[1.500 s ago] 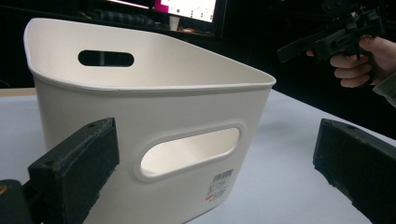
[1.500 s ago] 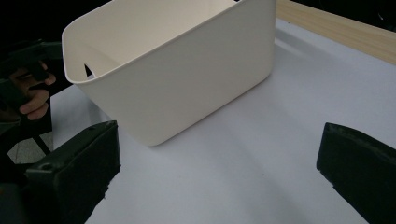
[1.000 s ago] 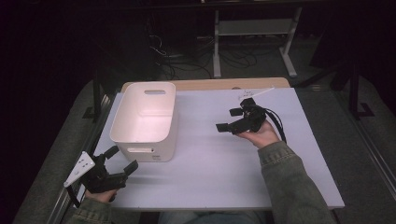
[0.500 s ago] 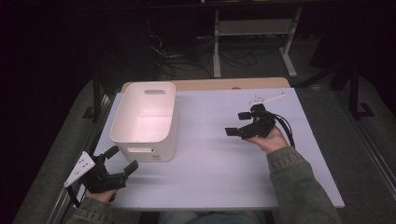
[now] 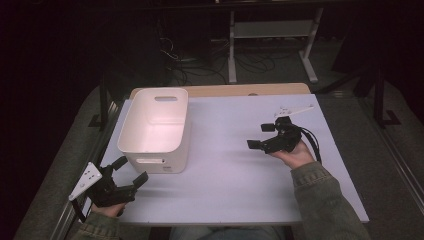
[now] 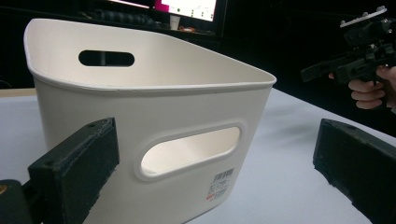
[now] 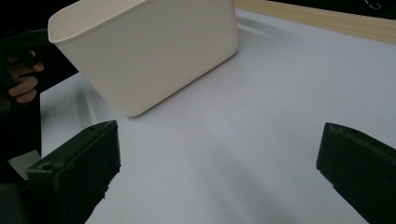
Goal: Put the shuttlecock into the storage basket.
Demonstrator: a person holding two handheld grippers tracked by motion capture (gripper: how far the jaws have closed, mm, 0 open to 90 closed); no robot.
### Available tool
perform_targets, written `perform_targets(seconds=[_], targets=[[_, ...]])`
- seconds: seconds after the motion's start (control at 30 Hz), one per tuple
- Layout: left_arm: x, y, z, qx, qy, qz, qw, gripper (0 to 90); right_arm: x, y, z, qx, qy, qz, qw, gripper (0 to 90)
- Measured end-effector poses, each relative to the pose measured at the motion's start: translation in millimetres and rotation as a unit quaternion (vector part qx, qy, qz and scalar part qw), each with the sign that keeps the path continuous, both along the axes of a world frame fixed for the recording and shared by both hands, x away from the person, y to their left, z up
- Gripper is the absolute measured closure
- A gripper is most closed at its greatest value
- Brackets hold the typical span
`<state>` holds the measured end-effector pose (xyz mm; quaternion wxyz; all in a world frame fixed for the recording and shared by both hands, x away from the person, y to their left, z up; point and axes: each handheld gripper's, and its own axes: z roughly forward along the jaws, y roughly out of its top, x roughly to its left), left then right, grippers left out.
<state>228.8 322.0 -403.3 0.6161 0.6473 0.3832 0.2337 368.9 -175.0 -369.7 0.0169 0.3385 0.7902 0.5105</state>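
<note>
Both tongs spread wide, white bin waiting on the bench.

Left tongs (image 5: pixel 127 172) sit nearest, jaws apart, just short of the white bin (image 5: pixel 156 129); nothing lies between. Right tongs (image 5: pixel 262 136), jaws apart and empty, hover well off across bare bench (image 5: pixel 225 170).

Dark room, little light beyond the table (image 5: pixel 235 200). White tabletop, wooden strip (image 5: pixel 225 90) along far edge. Grey floor (image 5: pixel 55 165) on both sides. Behind: white metal stand (image 5: pixel 272 30) with shelf, tangled cables (image 5: pixel 195 57) beneath. Lit monitor (image 6: pixel 187 7) at far back.
</note>
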Motion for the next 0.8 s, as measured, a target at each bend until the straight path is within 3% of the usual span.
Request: perform_targets(seconds=[0.37, 0.8], targets=[[-0.1, 0.0, 0.1, -0.002, 0.0, 0.0, 1.0, 0.0, -13.3, -3.8, -4.6, 0.0, -0.022, -0.008, 0.9997, 0.0], [0.1, 0.6, 0.1, 0.003, 0.001, 0.0, 1.0, 0.0, -23.4, -16.6, -10.1, 0.004, -0.02, -0.015, 0.9997, 0.0]])
